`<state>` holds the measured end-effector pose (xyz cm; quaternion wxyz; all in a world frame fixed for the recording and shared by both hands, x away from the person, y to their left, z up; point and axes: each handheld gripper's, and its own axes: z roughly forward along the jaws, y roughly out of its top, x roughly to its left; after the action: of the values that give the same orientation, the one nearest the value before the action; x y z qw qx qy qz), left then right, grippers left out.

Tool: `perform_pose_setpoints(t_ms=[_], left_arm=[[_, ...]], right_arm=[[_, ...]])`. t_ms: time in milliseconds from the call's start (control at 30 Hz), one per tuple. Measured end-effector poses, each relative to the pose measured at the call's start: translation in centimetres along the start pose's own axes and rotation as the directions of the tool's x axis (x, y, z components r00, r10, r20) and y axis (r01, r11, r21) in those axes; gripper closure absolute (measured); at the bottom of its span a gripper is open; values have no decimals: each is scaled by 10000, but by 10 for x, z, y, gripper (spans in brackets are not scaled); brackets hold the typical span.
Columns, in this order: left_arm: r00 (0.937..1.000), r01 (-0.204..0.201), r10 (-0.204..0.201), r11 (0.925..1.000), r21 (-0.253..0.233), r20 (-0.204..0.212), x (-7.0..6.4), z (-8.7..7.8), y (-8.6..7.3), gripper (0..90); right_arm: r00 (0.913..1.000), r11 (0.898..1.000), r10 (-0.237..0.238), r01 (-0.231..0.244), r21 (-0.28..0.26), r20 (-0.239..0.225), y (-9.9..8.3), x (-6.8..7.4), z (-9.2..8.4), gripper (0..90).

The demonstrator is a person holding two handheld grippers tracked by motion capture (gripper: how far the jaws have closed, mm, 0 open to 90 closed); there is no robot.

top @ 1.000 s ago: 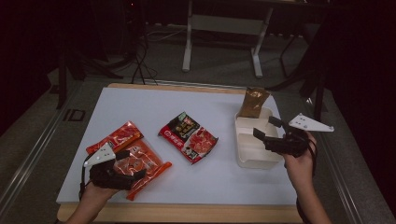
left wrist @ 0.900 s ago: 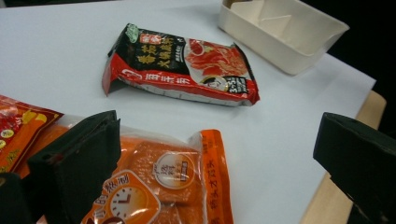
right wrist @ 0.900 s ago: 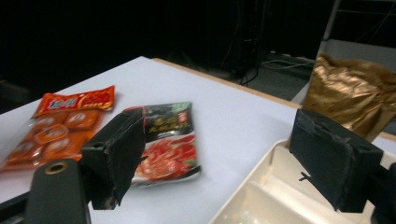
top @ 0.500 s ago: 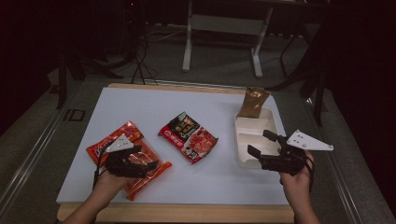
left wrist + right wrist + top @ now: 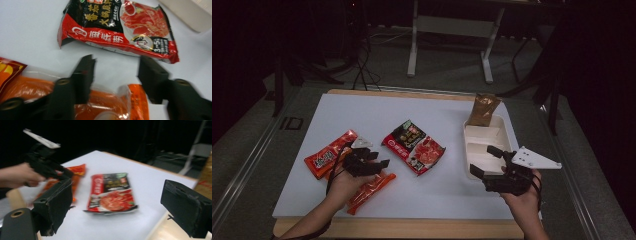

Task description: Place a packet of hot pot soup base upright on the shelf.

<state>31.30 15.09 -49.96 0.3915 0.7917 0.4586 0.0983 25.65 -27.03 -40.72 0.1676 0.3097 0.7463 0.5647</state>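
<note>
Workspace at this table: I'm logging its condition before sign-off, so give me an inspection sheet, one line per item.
Surface: white board on a wooden table, flat.
Job's things: orange plastic sachet under the left gripper; second orange sachet beside it.
Clutter: red-and-black soup-base packet mid-board; white compartment tray at the right; brown pouch standing at its far end.
Grippers: left gripper jaws just closing, astride the sachet's end, pads not yet pressing; right gripper open, nothing between its jaws, over the tray's near edge.
Cables: black cable trails from the left gripper.
Surroundings: dark floor, grey stand legs behind.
</note>
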Motion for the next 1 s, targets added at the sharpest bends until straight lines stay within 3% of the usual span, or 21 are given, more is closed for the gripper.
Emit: perform_pose_setpoints(t_ms=[167,300,500,933,1000], left_arm=[[9994,6,9,9990,436,-341,8,17,7,746],[9991,-187,230,9928,1182,-345,11,33,11,877],[9989,-287,353,9816,1888,-317,8,55,16,897],[9986,-92,213,9720,2347,-491,18,77,33,897],[9989,89,20,9729,2312,-467,22,78,35,897]], right_arm=[[9999,9998,-36,38,217,-125,-2,5,1,135],[9993,9999,47,-43,106,-374,-2,7,-1,135],[9985,10000,-64,62,-33,-536,0,9,-3,109],[9991,9998,-177,175,-52,-395,-3,11,-7,109],[9992,9999,-110,109,-28,-382,-5,11,-8,109]])
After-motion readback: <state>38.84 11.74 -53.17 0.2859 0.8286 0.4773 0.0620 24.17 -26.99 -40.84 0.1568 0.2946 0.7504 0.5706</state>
